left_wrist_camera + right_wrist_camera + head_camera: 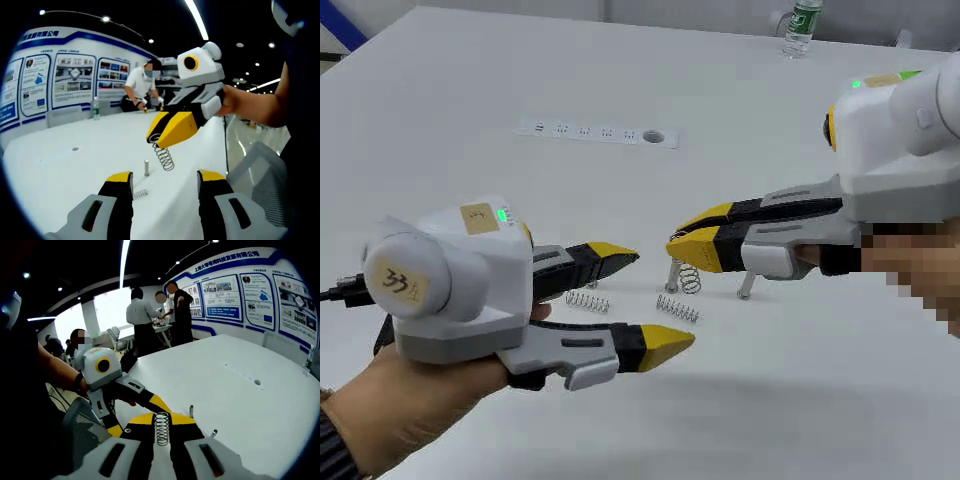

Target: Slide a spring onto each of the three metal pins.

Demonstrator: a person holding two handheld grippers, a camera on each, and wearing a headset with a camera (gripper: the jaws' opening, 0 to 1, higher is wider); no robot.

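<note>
Spring (690, 280) pinched in the closed yellow tips of the right gripper (675, 238) hangs just beside an upright metal pin (673, 275) on a white table (470, 90), with a second pin (747, 285) standing near it to the right. In the left gripper view the coil dangles from those tips with its lower end off to the side of the pin, not threaded on it. Opposite, the left gripper (645, 300), held in a hand (390, 400), points toward the pins with its jaws spread wide and nothing between them. One loose spring (587, 301) and another loose spring (677, 308) lie flat on the table between the two grippers. A power strip (597, 132) lies farther back, and a bottle (802, 28) stands at the far edge.
</note>
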